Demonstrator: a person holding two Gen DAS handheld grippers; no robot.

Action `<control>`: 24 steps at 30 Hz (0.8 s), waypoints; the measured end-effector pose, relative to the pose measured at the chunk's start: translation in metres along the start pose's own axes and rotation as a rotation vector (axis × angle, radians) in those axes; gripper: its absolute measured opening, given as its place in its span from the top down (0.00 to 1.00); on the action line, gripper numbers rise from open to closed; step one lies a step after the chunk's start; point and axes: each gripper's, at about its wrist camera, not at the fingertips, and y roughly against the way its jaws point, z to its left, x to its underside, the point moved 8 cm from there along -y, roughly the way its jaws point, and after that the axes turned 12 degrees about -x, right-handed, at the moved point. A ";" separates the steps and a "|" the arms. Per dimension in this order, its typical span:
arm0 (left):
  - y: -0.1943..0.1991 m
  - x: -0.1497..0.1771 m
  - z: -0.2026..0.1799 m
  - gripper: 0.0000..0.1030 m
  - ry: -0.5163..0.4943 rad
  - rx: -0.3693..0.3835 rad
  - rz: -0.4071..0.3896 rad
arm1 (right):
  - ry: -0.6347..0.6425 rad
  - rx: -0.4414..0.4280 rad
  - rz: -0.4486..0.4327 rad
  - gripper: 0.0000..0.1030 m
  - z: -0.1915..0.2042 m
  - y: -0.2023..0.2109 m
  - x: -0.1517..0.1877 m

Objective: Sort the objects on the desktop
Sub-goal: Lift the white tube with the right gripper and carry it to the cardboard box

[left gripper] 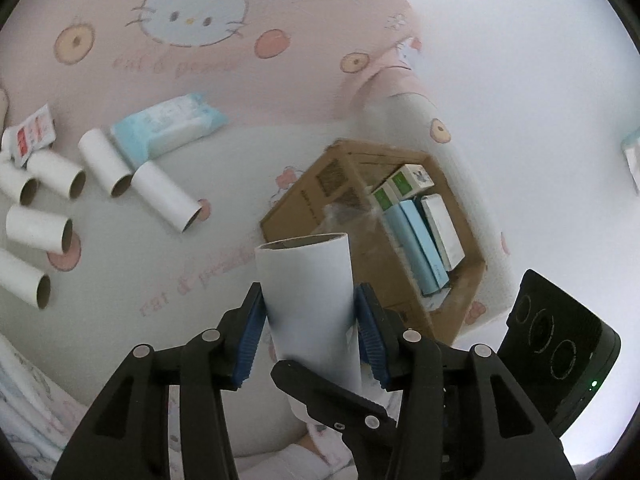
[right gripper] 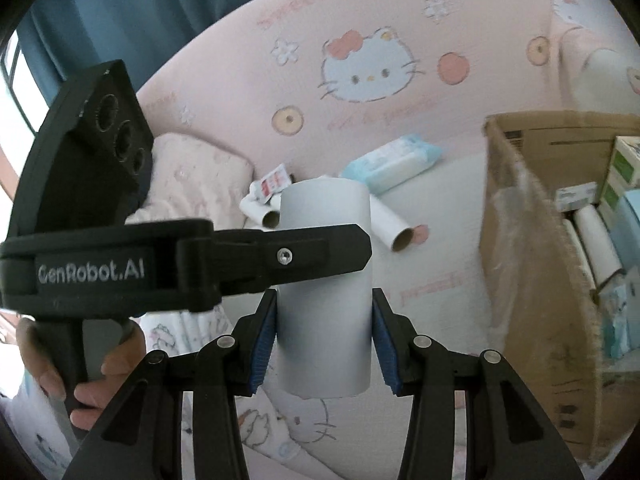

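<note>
One white paper roll [left gripper: 310,304] stands upright between both grippers above the bed. My left gripper [left gripper: 310,320] is shut on the roll, its blue pads [left gripper: 250,344] against both sides. In the right wrist view the same roll [right gripper: 324,312] sits between the pads of my right gripper [right gripper: 324,340]; the left pad touches it, and a thin gap shows at the right pad. A finger of the left gripper [right gripper: 288,254] crosses in front of the roll. The brown cardboard box [left gripper: 312,192] lies beyond to the right and holds small boxes and a roll [right gripper: 596,240].
Several loose white rolls [left gripper: 104,168] lie on the Hello Kitty bedsheet at the left, with a blue wipes pack [left gripper: 168,128] and a red-and-white sachet [left gripper: 34,134]. A pink pillow [right gripper: 192,184] lies at the left in the right wrist view. Blue curtains [right gripper: 140,8] hang behind.
</note>
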 end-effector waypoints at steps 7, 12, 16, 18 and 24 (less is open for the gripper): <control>0.001 -0.016 -0.048 0.52 -0.109 -0.024 -0.019 | -0.021 0.035 -0.071 0.59 -0.020 0.035 -0.016; -0.008 -0.026 -0.080 0.52 -0.149 -0.009 -0.006 | -0.044 0.072 -0.112 0.59 -0.037 0.058 -0.026; -0.014 -0.029 -0.101 0.52 -0.196 -0.011 -0.011 | -0.084 0.125 -0.127 0.59 -0.060 0.073 -0.026; -0.020 -0.031 -0.113 0.55 -0.219 0.005 0.000 | -0.111 0.121 -0.128 0.59 -0.070 0.080 -0.025; -0.037 -0.040 -0.137 0.55 -0.197 0.079 0.046 | -0.136 0.142 -0.177 0.59 -0.092 0.107 -0.032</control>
